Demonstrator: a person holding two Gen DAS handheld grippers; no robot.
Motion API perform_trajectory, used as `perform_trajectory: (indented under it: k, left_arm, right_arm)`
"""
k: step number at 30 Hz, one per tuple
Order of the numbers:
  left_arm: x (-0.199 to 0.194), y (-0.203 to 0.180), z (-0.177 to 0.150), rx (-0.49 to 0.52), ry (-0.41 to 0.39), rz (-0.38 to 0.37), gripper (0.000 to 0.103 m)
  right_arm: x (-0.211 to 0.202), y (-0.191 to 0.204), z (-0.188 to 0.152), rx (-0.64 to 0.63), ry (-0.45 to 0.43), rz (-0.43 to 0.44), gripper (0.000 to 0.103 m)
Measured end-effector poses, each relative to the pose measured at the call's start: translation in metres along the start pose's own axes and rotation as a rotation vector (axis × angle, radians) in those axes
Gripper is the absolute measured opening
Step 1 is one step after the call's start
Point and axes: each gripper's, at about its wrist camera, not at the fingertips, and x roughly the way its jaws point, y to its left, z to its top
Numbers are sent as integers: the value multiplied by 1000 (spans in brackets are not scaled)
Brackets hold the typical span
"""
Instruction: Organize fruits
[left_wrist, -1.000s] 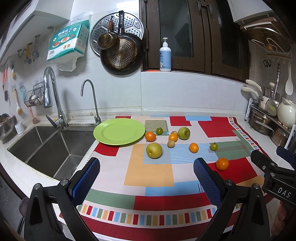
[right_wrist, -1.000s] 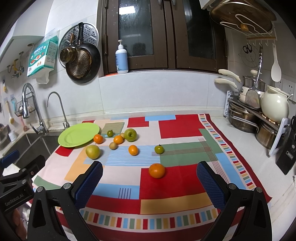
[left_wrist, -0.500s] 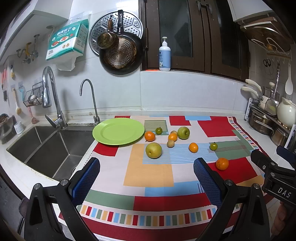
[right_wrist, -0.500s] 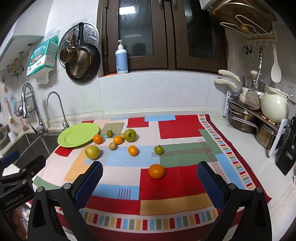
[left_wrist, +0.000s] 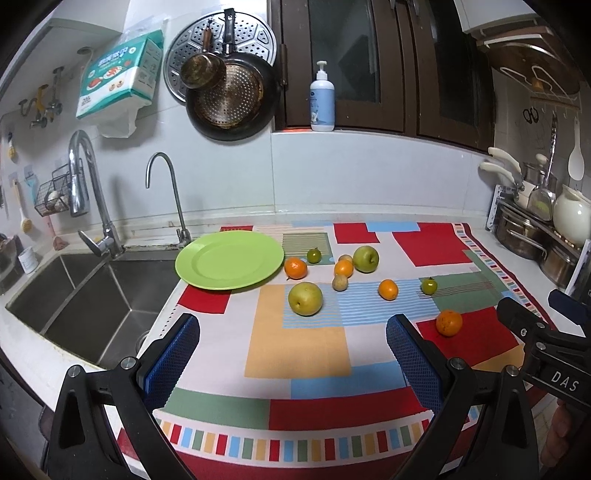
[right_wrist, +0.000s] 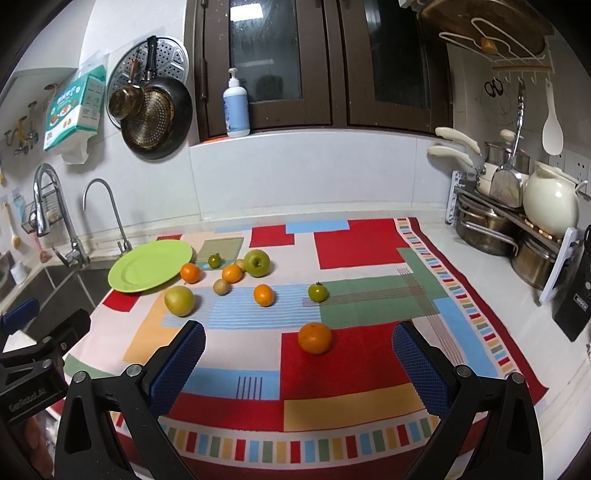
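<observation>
A green plate (left_wrist: 229, 259) (right_wrist: 149, 265) lies bare at the cloth's back left, beside the sink. Several fruits are scattered right of it: a yellow-green pear (left_wrist: 305, 298) (right_wrist: 179, 300), a green apple (left_wrist: 365, 259) (right_wrist: 257, 262), oranges including the nearest one (left_wrist: 448, 322) (right_wrist: 314, 338), and two small green fruits (left_wrist: 429, 285) (right_wrist: 317, 292). My left gripper (left_wrist: 293, 356) hovers open over the cloth's front, short of the pear. Also open and holding nothing, my right gripper (right_wrist: 299, 365) hangs just in front of the nearest orange.
A patchwork cloth (left_wrist: 299, 347) covers the counter. A steel sink (left_wrist: 74, 299) with two taps lies to the left. Pots and a white kettle (right_wrist: 550, 206) stand on a rack at the right. Pans hang on the back wall, and a soap bottle (left_wrist: 322, 99) stands on the sill.
</observation>
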Motion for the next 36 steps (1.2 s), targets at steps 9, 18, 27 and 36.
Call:
perform_trajectory:
  k: [9, 18, 27, 36]
  left_arm:
    - [38, 8, 9, 62, 32, -34, 101]
    - [95, 15, 13, 108, 107, -76, 94]
    - [149, 9, 13, 146, 178, -117, 88]
    - [194, 0, 9, 170, 253, -143, 82]
  right_arm:
    - [32, 7, 1, 51, 53, -46, 102]
    - [77, 17, -2, 88, 130, -122, 99]
    - [118, 12, -11, 122, 216, -210, 89]
    - [149, 4, -15, 141, 297, -265, 77]
